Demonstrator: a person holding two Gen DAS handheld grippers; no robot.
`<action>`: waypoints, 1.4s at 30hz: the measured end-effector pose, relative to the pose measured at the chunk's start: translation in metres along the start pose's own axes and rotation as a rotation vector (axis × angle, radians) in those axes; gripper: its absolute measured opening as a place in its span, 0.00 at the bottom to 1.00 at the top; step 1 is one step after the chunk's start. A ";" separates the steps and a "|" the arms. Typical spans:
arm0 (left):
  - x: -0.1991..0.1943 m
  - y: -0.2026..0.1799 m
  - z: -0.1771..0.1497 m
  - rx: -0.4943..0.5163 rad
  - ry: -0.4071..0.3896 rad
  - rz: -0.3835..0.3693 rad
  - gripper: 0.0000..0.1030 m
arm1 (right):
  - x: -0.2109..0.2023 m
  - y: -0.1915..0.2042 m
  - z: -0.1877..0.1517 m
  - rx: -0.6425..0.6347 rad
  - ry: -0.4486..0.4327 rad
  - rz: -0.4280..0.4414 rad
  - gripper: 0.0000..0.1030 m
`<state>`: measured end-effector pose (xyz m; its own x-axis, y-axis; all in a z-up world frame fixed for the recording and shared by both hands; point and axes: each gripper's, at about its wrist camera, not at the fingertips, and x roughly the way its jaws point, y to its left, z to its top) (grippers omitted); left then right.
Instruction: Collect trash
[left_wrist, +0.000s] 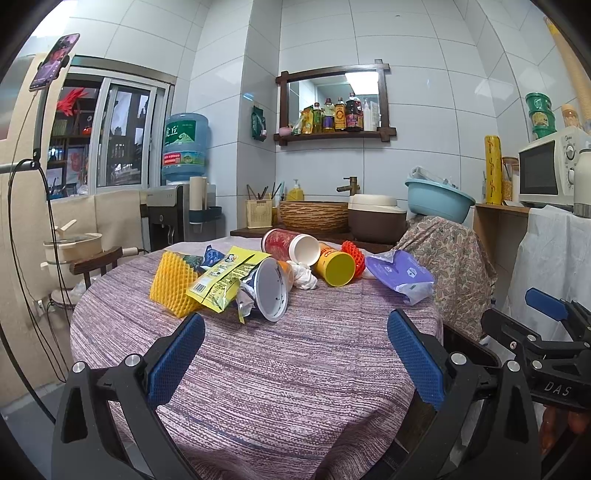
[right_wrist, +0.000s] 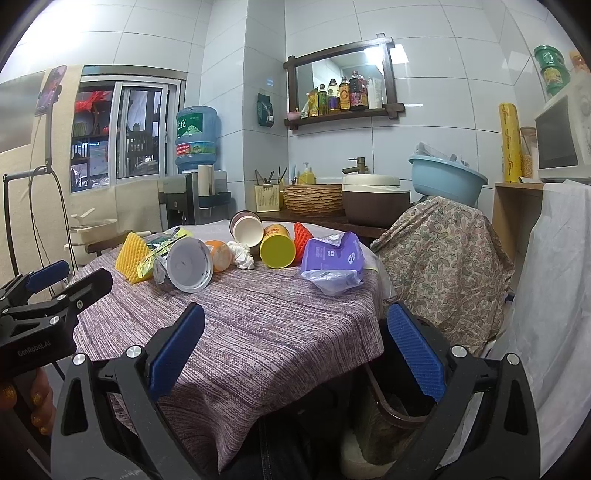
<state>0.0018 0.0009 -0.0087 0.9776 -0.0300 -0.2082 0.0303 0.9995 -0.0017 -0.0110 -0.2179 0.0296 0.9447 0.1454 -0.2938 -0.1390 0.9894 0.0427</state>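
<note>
Round table (left_wrist: 280, 369): litter clustered at far half. Left to right: foam net sleeve (left_wrist: 173, 282), snack wrapper (left_wrist: 221, 282), tipped cup (left_wrist: 271, 291) mouth toward camera, crumpled tissue (left_wrist: 303, 275), tipped canister (left_wrist: 334, 264), pouch (left_wrist: 400, 275) at right edge. Second tipped cup (left_wrist: 291, 247) lies behind tissue. Mesh sleeve (left_wrist: 354, 256) behind canister. Draped chair (left_wrist: 454, 251) right of table. Basket (left_wrist: 314, 216) and rice cooker (left_wrist: 376, 218) on counter behind table; basin (left_wrist: 437, 199) right of cooker.

trash pile (left_wrist: 258, 277), table (left_wrist: 295, 369), spread hand-held gripper (left_wrist: 295, 354)
</note>
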 end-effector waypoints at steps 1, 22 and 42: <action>0.000 0.000 0.000 -0.001 0.001 0.000 0.95 | 0.000 0.000 0.000 -0.001 0.000 0.000 0.95; 0.044 0.039 -0.008 0.034 0.137 0.035 0.95 | 0.042 0.003 -0.005 -0.025 0.118 0.064 0.95; 0.150 0.065 0.008 0.393 0.370 0.149 0.57 | 0.072 0.008 -0.004 -0.019 0.189 0.115 0.95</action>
<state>0.1520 0.0616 -0.0326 0.8412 0.1861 -0.5077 0.0415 0.9139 0.4038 0.0545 -0.1991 0.0047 0.8502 0.2530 -0.4618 -0.2500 0.9658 0.0689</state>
